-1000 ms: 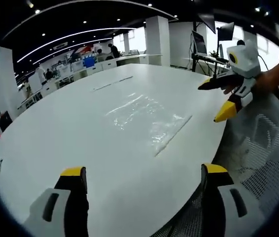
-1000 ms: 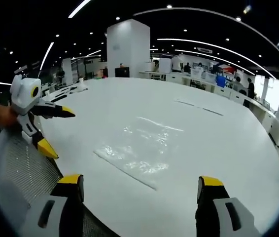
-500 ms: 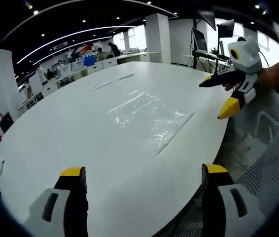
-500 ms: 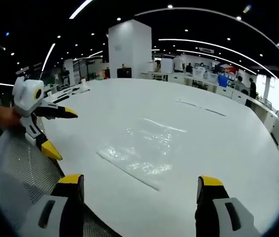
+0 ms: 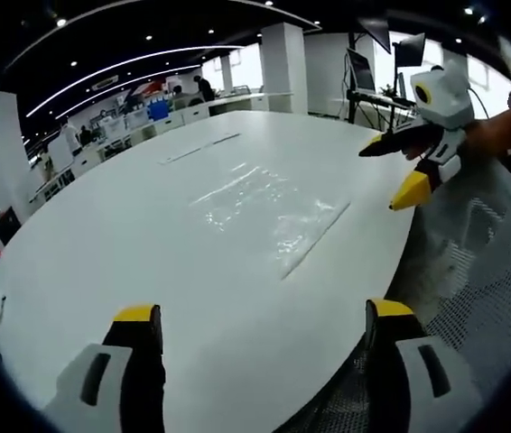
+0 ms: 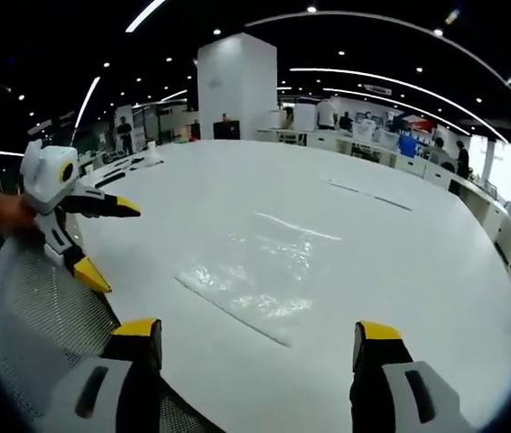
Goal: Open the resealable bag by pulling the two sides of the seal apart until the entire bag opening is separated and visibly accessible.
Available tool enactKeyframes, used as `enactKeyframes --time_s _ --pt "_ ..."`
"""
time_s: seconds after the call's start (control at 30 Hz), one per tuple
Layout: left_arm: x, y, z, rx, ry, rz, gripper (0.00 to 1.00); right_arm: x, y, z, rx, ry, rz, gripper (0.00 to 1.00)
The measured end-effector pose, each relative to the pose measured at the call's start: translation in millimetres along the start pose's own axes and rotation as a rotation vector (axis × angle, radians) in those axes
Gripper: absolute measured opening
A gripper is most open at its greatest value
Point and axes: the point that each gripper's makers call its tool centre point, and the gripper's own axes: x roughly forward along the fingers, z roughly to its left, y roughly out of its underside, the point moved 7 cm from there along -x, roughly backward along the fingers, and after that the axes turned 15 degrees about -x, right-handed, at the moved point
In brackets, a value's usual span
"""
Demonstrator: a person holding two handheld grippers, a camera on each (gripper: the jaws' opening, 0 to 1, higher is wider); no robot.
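Observation:
A clear resealable bag (image 5: pixel 269 210) lies flat on the big white table (image 5: pixel 111 234), its seal strip along the edge nearest the table's rim; it also shows as the bag (image 6: pixel 260 275) in the right gripper view. My left gripper (image 5: pixel 260 325) is open above the table's near edge, short of the bag, nothing between its yellow-tipped jaws. My right gripper (image 6: pixel 255 336) is open too, held off the table's rim before the seal edge. The right gripper (image 5: pixel 398 170) enters the left gripper view at upper right, and the left gripper (image 6: pixel 102 242) enters the right gripper view at left, both held by a hand.
A grey mesh chair back (image 5: pixel 472 280) lies below the table's rim, also seen as mesh (image 6: pixel 30 316) in the right gripper view. Two thin strips (image 5: pixel 203 149) lie farther across the table. Desks, monitors, pillars and people stand far behind.
Both views shifted only slightly. The right gripper's jaws stand a little closer together than before. The bag has not moved.

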Motion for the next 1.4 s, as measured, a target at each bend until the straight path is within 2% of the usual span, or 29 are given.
enactKeyframes --time_s 0.03,0.1,0.2,0.3,0.43,0.53,0.77,0.87,1.03,1.2,1.4 --pt "-1.1 0.4 1.3 0.006 -0.002 0.022 0.88 0.0 0.4 -0.1 0.002 -0.004 0.006 0.86" --pt "-2.3 -2.9 1.8 0.004 0.003 0.015 0.87 -0.4 2.7 1.5 0.044 -0.039 0.039 0.83" --pt "-4.1 -8.8 3.6 0.038 0.000 0.023 0.86 -2.3 -2.3 -0.5 0.066 -0.064 0.034 0.81" --pt "-2.7 -15.8 2.6 0.053 0.007 0.027 0.84 -2.5 -9.7 -1.9 0.011 -0.092 0.041 0.77" --pt "2.0 -21.6 -5.7 0.059 0.048 0.032 0.82 5.7 -18.4 -4.5 -0.037 -0.146 0.041 0.72" --pt "6.6 -21.1 -12.0 0.071 0.074 0.059 0.81 15.2 -20.3 -7.5 -0.101 -0.186 0.066 0.60" --pt "6.3 -21.5 -12.8 0.058 0.090 0.073 0.75 30.4 -17.3 -12.1 -0.139 -0.226 0.091 0.56" --pt "6.2 -22.1 -12.4 0.082 0.100 0.081 0.72 37.3 -15.8 -12.5 -0.156 -0.259 0.104 0.52" --pt "5.7 -23.2 -12.9 0.088 0.105 0.083 0.69 48.7 -7.4 -10.9 -0.201 -0.313 0.152 0.38" --pt "8.8 -19.1 -15.1 0.126 0.112 0.110 0.64 58.2 -3.1 -9.4 -0.213 -0.338 0.173 0.33" --pt "10.7 -19.7 -17.0 0.114 0.123 0.109 0.61 70.2 -4.2 -12.9 -0.213 -0.361 0.190 0.29"
